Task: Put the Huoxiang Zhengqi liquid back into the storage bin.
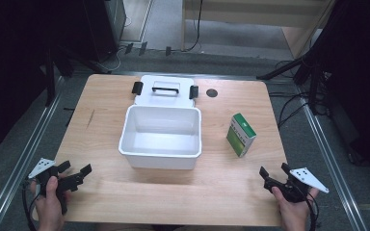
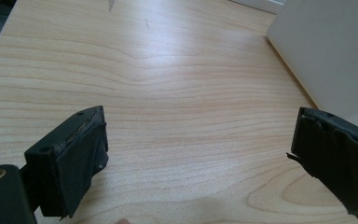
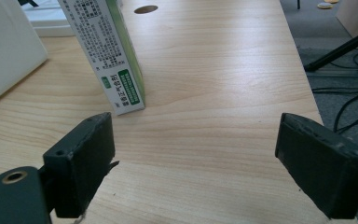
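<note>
High view: we held the left gripper (image 1: 75, 173) and right gripper (image 1: 273, 173) at the near corners, jaws spread, empty — the green-and-white cardboard box (image 1: 241, 134) stood right of the open white plastic bin (image 1: 161, 136).
Left gripper view: we saw bare wooden table (image 2: 168, 93) between wide jaws.
Right gripper view: the box (image 3: 109, 51) stood ahead, untouched — jaws wide apart.

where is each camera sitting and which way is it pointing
High view: fixed above the person's side, looking forward and down on the light wooden table, the open white plastic box and the green-and-white carton; both hands with the left gripper and right gripper show.
Left gripper view: rides the left gripper, looking along its open fingers at bare tabletop and the box's wall.
Right gripper view: rides the right gripper, facing the carton.
Shared: both gripper views catch the box's white wall.
</note>
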`<state>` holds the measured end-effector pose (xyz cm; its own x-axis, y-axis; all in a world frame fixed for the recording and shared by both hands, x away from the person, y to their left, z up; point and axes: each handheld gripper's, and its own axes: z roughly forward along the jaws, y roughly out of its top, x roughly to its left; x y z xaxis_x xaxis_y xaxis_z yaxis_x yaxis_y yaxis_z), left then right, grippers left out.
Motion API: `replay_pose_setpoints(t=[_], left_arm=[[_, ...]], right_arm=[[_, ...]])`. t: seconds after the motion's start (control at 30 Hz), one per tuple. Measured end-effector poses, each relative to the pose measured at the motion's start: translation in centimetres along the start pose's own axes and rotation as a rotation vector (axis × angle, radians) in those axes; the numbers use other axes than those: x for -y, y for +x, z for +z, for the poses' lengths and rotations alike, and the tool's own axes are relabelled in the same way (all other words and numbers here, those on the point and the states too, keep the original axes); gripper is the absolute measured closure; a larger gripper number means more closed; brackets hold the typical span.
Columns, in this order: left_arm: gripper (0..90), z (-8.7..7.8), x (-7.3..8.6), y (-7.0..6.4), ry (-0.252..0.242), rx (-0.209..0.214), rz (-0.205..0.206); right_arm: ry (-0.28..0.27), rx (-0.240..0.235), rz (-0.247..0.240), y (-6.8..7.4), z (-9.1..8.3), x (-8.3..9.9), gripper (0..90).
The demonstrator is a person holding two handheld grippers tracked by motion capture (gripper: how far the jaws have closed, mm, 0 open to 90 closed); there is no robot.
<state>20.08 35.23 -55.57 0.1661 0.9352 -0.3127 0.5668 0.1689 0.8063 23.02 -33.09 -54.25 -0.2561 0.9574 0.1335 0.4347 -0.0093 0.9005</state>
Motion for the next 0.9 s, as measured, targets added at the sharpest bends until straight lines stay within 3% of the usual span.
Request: replay_pose_setpoints(t=[0.3, 0.37, 0.43, 0.5, 0.53, 0.67, 0.8, 0.9], left_arm=[[4.5, -0.1, 0.1, 0.0, -0.012, 0.001, -0.001], [4.5, -0.1, 0.1, 0.0, -0.012, -0.001, 0.005], [4.5, -0.2, 0.1, -0.2, -0.02, -0.013, 0.016], [4.5, -0.2, 0.1, -0.2, -0.024, -0.021, 0.019], [4.5, -0.2, 0.1, -0.4, -0.031, -0.03, 0.026], [4.5, -0.3, 0.1, -0.5, -0.037, -0.042, 0.043], [4.5, -0.3, 0.2, -0.7, -0.048, -0.058, 0.063], [4.5, -0.5, 0.3, -0.6, -0.065, -0.052, 0.053]], right_arm=[[0.046, 0.053, -0.049, 0.6, -0.2, -0.2, 16.2], [0.081, 0.055, -0.079, 1.1, -0.2, -0.7, 19.3], [0.119, 0.043, -0.128, 1.5, -0.1, -0.8, 19.3], [0.135, 0.029, -0.139, 1.7, 0.0, -1.0, 19.4], [0.169, 0.013, -0.156, 2.0, 0.1, -1.3, 19.4], [0.192, -0.002, -0.154, 2.2, 0.2, -1.8, 20.2], [0.264, -0.006, -0.159, 2.5, 0.7, -2.5, 20.7], [0.324, -0.005, -0.182, 3.1, 1.1, -2.7, 20.8]])
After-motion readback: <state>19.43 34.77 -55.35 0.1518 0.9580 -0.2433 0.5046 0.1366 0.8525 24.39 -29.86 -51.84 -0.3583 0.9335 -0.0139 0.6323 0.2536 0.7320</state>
